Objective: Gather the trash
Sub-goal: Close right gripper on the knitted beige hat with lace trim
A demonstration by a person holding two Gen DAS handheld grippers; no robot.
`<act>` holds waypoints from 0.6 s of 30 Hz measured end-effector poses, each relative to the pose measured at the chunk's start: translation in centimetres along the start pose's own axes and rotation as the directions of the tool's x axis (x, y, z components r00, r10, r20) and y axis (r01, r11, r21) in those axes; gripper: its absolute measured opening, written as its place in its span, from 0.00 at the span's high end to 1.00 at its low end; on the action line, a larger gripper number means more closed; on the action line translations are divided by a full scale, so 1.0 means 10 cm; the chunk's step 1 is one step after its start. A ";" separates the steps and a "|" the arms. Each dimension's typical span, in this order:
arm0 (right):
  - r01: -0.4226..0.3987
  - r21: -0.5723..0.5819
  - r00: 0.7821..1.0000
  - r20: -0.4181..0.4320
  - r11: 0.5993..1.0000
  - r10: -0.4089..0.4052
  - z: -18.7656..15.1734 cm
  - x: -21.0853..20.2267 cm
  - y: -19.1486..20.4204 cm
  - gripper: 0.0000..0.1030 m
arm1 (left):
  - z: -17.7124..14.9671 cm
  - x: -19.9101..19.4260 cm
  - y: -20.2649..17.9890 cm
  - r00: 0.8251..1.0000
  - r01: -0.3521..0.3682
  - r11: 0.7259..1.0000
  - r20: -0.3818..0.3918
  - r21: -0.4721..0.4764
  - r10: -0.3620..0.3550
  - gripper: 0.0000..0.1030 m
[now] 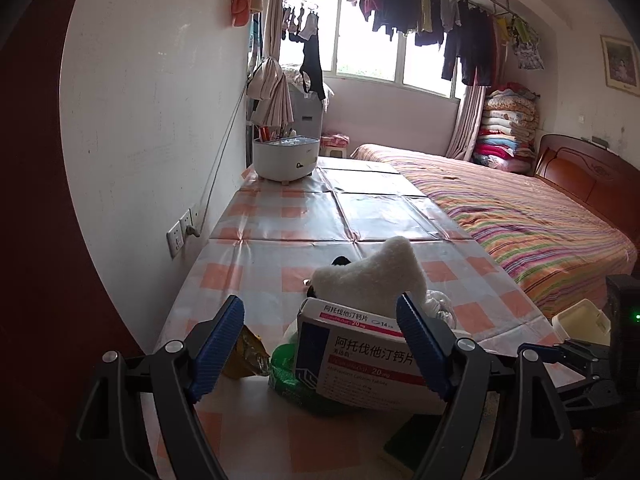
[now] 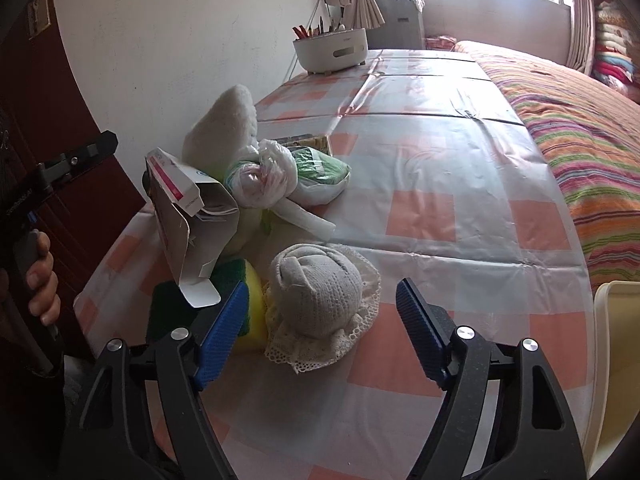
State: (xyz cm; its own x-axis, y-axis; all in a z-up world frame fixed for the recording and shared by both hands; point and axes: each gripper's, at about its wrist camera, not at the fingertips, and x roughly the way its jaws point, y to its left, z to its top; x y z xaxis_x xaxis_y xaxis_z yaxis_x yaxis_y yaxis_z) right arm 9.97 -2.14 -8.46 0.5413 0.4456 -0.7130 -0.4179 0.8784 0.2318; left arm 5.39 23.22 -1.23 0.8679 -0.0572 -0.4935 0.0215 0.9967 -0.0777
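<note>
A pile of trash lies on the checkered table (image 2: 420, 152). In the left wrist view, my left gripper (image 1: 320, 344) is open, its jaws wide around an empty white medicine box (image 1: 360, 356) with pink stripes; the right pad (image 1: 424, 348) looks close to the box. The box (image 2: 188, 216) also shows in the right wrist view, tilted with its flap open. My right gripper (image 2: 320, 332) is open, just short of a balled grey sock on lace cloth (image 2: 320, 300). A knotted plastic bag (image 2: 260, 176), a green packet (image 2: 320, 164) and a yellow-green sponge (image 2: 252, 304) lie nearby.
A white fluffy cloth (image 1: 376, 276) stands behind the box. A gold wrapper (image 1: 248, 352) lies left of it. A white pen holder (image 1: 286, 158) sits at the table's far end. A striped bed (image 1: 520, 216) runs along the right. A cream bin (image 2: 616, 360) stands at the table's right edge.
</note>
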 end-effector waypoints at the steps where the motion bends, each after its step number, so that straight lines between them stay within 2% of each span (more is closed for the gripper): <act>1: -0.004 -0.005 1.000 -0.014 1.000 0.004 0.01 0.06 0.02 0.37 | -0.01 0.00 0.02 1.000 0.012 1.000 -0.011 -0.003 -0.012 0.26; 8: 0.044 -0.034 0.995 -0.084 0.998 -0.047 0.04 0.37 0.09 0.46 | -0.11 -0.02 0.13 0.991 0.113 0.993 -0.074 -0.026 -0.115 0.26; 14: 0.028 0.033 0.998 -0.055 0.999 -0.026 0.08 0.33 -0.01 0.52 | -0.17 0.02 0.12 0.971 0.191 0.981 -0.139 -0.033 -0.194 0.26; 18: 0.010 0.077 1.000 0.004 0.997 -0.010 0.11 0.18 -0.10 0.52 | -0.22 0.07 -0.07 0.955 0.235 0.972 -0.193 0.033 -0.224 0.26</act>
State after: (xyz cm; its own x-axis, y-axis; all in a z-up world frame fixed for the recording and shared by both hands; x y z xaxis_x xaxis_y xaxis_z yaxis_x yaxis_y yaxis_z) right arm 12.18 -1.98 -9.21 0.5487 0.4372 -0.7126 -0.3550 0.8935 0.2749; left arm 4.90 22.38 -3.40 0.7287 -0.2891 -0.6209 0.2409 0.9568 -0.1627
